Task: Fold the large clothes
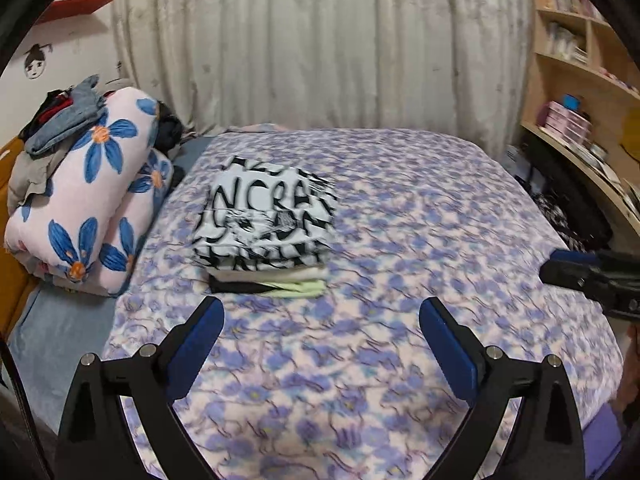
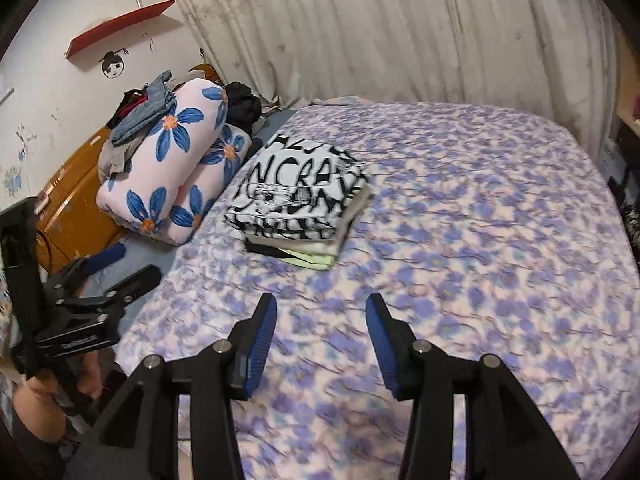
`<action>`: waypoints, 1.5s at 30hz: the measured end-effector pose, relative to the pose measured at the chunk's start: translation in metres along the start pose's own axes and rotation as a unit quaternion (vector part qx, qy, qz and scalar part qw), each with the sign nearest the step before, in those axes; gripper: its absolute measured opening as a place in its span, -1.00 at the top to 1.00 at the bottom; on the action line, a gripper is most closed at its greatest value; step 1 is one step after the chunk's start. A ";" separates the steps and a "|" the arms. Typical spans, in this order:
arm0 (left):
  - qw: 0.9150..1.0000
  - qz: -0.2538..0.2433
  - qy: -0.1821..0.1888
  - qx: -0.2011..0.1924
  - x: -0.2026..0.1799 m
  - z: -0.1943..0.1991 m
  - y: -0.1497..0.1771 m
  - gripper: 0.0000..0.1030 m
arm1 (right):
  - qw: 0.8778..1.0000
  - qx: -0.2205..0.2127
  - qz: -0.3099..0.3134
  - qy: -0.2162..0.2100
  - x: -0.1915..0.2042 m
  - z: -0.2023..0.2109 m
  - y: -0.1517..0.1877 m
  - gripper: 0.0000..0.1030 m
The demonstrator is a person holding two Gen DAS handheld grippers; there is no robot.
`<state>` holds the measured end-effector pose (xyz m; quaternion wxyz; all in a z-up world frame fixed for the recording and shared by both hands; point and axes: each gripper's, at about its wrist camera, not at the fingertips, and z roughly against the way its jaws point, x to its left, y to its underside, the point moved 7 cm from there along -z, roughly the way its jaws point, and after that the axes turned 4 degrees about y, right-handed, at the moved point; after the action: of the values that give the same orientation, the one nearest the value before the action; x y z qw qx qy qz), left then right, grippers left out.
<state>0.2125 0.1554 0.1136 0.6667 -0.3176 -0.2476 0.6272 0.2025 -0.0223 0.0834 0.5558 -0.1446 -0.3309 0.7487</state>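
Note:
A stack of folded clothes [image 1: 266, 232] lies on the bed, topped by a white shirt with black lettering; a black and a pale green garment show beneath. It also shows in the right wrist view [image 2: 298, 210]. My left gripper [image 1: 320, 316] is open and empty, held above the bedspread just in front of the stack. My right gripper [image 2: 320, 312] is open and empty, also short of the stack. The right gripper shows at the right edge of the left wrist view [image 1: 560, 266], and the left gripper at the left of the right wrist view [image 2: 132, 268].
A purple floral bedspread [image 1: 400, 240] covers the bed. A rolled pink quilt with blue flowers [image 1: 88, 200] lies at the left, with loose clothes [image 1: 60, 120] piled on top. Wooden shelves [image 1: 580, 100] stand at the right. A curtain [image 1: 320, 40] hangs behind the bed.

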 end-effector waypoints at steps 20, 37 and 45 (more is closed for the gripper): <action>1.000 0.018 -0.024 0.003 -0.087 -0.027 0.142 -0.90 | 0.996 0.000 -0.077 0.046 -0.042 -0.020 0.168 -0.31; 0.993 0.088 -0.030 0.067 -0.087 -0.056 0.206 -0.99 | 0.989 0.013 -0.123 0.079 -0.046 -0.032 0.221 -0.54; 0.994 0.064 -0.051 0.078 -0.087 -0.054 0.217 -0.98 | 0.991 0.011 -0.105 0.086 -0.038 -0.033 0.226 -0.54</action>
<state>0.0967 0.0654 -0.0759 0.6345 -0.2476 -0.2109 0.7011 0.0679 -0.0836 -0.0947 0.6591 -0.1668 -0.2871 0.6747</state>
